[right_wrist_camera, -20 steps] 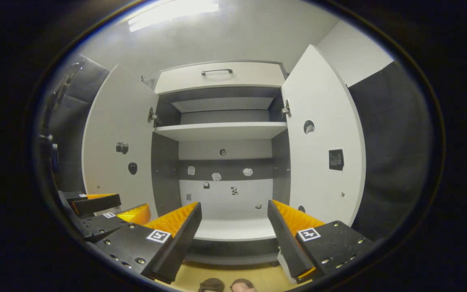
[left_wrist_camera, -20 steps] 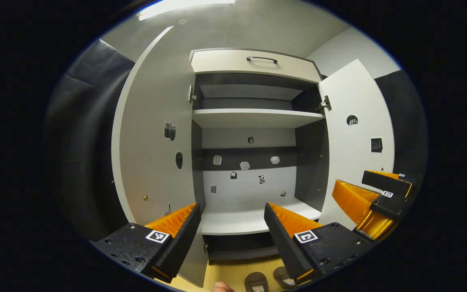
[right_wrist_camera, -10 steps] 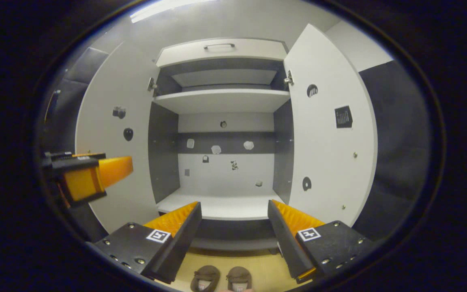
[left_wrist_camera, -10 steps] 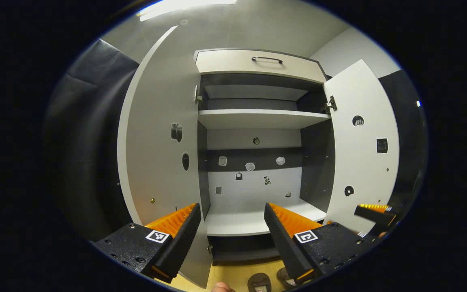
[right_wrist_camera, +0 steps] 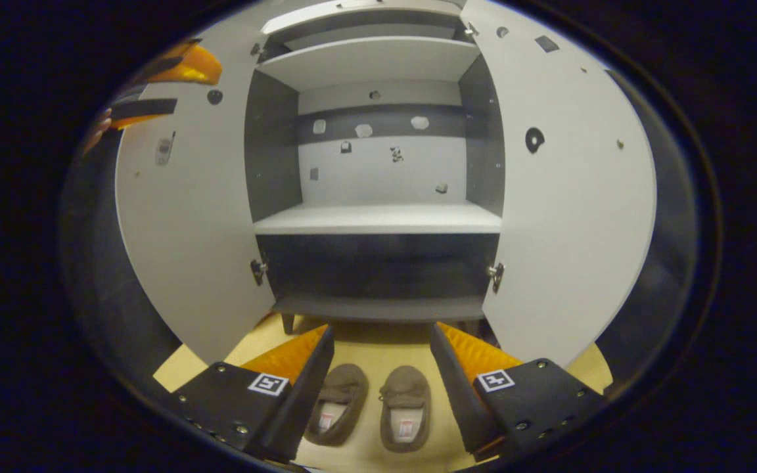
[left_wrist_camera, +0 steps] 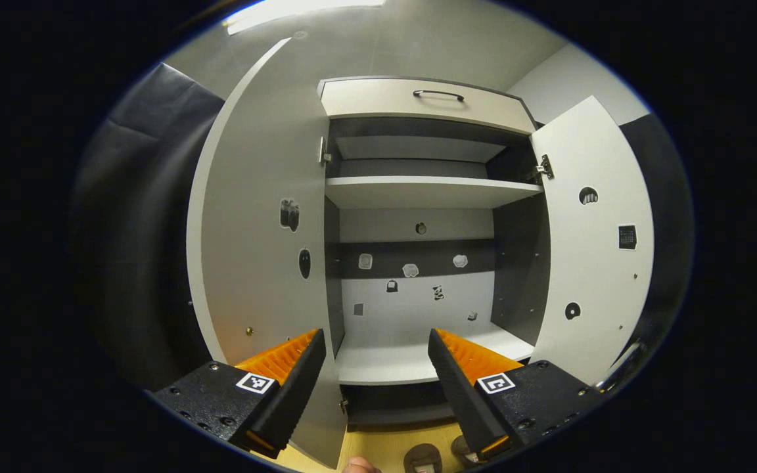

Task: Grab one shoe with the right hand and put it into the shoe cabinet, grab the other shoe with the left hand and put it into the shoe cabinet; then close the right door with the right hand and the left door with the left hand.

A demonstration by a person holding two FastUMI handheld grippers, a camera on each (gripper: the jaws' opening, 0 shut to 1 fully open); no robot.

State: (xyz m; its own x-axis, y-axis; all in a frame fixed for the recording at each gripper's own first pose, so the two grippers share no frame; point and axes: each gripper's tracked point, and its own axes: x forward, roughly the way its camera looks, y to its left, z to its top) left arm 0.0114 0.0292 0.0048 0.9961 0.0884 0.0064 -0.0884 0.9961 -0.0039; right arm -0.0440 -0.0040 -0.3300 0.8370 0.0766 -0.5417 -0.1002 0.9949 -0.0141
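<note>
In the right gripper view we look down on a pair of brown loafer-style slippers side by side on the pale wooden floor (right_wrist_camera: 273, 335), toes toward the shoe cabinet (right_wrist_camera: 378, 223). The left slipper (right_wrist_camera: 338, 402) and the right slipper (right_wrist_camera: 406, 406) lie close together without quite touching; each has a soft brown upper, a stitched seam across the toe, and a pale insole with a small label inside. Both sit between the spread fingers of our right gripper (right_wrist_camera: 378, 387), which hangs above them with its jaws apart, holding nothing.

In the left gripper view our left gripper (left_wrist_camera: 373, 378) also has its jaws apart and empty, facing the cabinet's middle compartment; the slipper toes peek in at the bottom edge.

The cabinet stands with both doors swung wide: the left door (right_wrist_camera: 184, 223) and right door (right_wrist_camera: 562, 217) are white with small stickers on their inner faces. Inside are white shelves (right_wrist_camera: 378, 219) against dark grey side walls, and a drawer (left_wrist_camera: 424, 105) with a dark handle sits on top. Dark cloth walls flank the cabinet.
</note>
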